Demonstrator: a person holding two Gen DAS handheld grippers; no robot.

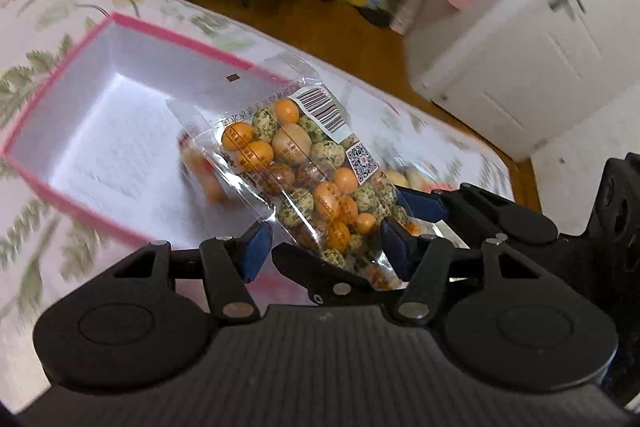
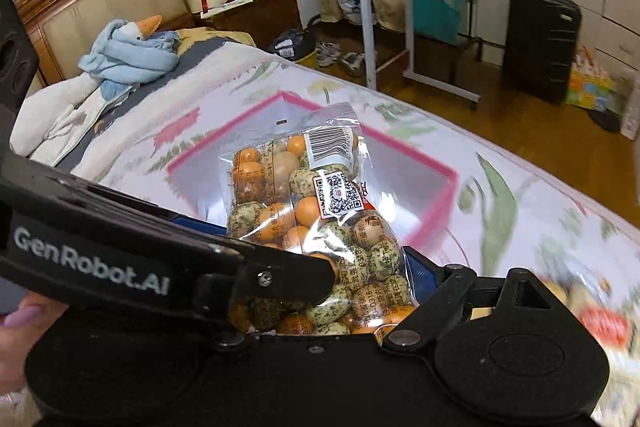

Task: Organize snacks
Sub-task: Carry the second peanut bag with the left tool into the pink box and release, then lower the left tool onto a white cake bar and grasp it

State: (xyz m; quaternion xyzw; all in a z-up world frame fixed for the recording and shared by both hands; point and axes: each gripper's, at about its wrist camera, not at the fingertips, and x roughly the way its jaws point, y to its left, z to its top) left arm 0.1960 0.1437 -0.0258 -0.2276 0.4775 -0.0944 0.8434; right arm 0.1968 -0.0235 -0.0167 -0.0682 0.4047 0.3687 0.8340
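1. Bedspread [image 1: 36,27] with a leaf print covers the bed, serving as the work surface for the sorting.
2. On it, toward the left, a pink-rimmed box [image 1: 52,99] lies open with its white inside bare. I take it to be the place where the snacks are meant to go.
3. Hanging in the air above the box's near corner is a clear bag of coated nuts [image 1: 304,163], orange and speckled green, with its barcode end pointing away. It seems to be held there so it can be lowered straight in.
4. The left gripper [image 1: 326,247] has its jaws about half closed, the blue pads pinching the lower end of the bag from both sides.
5. The right gripper [image 2: 308,247] clasps the same bag across its broader width, so its jaws stand wide. One blue pad lies against the bag's right edge, and the other is mostly hidden behind the left gripper's arm. Two grips probably keep the floppy pack from swinging.
6. Farther right, a blurred pile of other snacks [image 2: 600,323] waits on the bed.
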